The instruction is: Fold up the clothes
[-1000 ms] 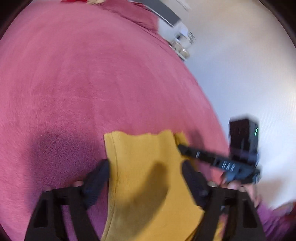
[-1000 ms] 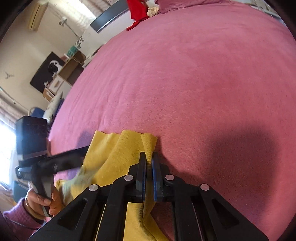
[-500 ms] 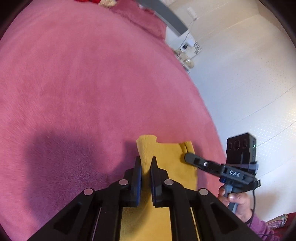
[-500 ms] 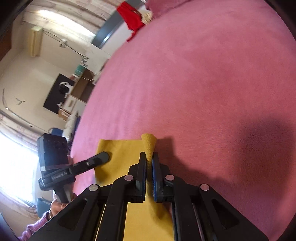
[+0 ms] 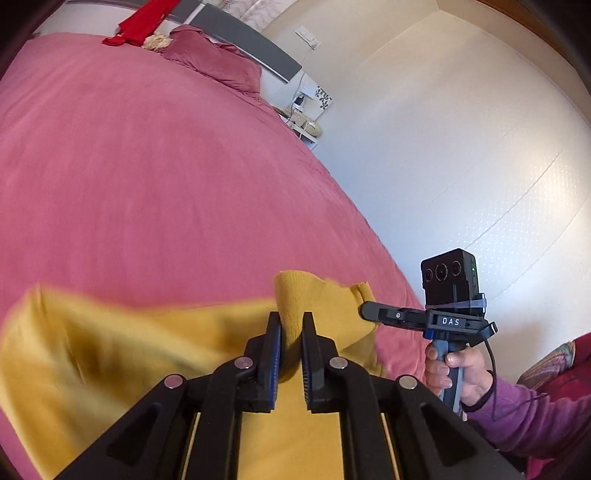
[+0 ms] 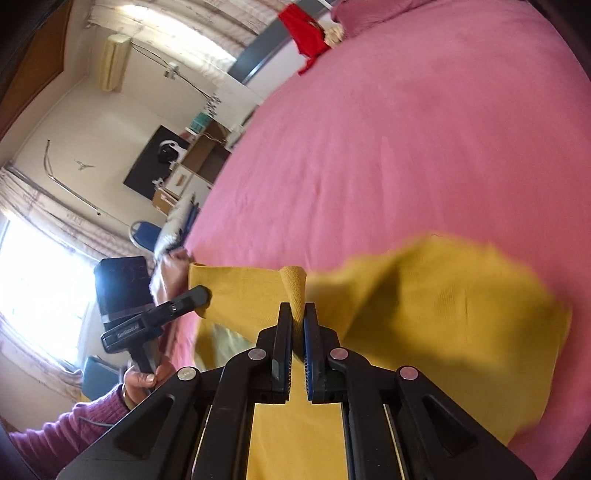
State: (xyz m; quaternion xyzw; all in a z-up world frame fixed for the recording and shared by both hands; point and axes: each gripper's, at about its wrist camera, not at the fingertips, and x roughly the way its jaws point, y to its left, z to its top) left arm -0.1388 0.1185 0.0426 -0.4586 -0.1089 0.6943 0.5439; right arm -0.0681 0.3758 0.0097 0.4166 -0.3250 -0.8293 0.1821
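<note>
Both hand-held grippers are clamped on the mustard-yellow knit garment [image 5: 129, 343], one at each end of the same edge. The left hand-held gripper [image 5: 291, 325] has its jaws narrow with a pinch of cloth standing up between the pads; a second ago those jaws stood wide over the fabric, so this grip is new. The right hand-held gripper [image 6: 298, 317] is likewise pinched tight on a rolled corner of the cloth and was already so a second ago. Since then both hand-held grippers have risen and swung across the pink plush bedspread [image 5: 147, 166]: the yellow edge, which lay flat on the bed, now hangs lifted between them, with the body of the garment trailing below and billowing to the outer sides of both views. The trailing cloth is blurred, so whether its lower part rests on the bedspread or is fully airborne cannot be told for certain. The person's right hand [image 5: 456, 373], in a purple sleeve [image 5: 535, 424], shows on the handle in the left view; the left hand [image 6: 142, 380] shows in the right view. A red garment [image 5: 140, 27] lies at the far head of the bed beside a pink pillow [image 5: 218, 62], untouched. Judgement: the fold is under way, the lifted edge being carried over; next it wants laying down square on the opposite edge.
</note>
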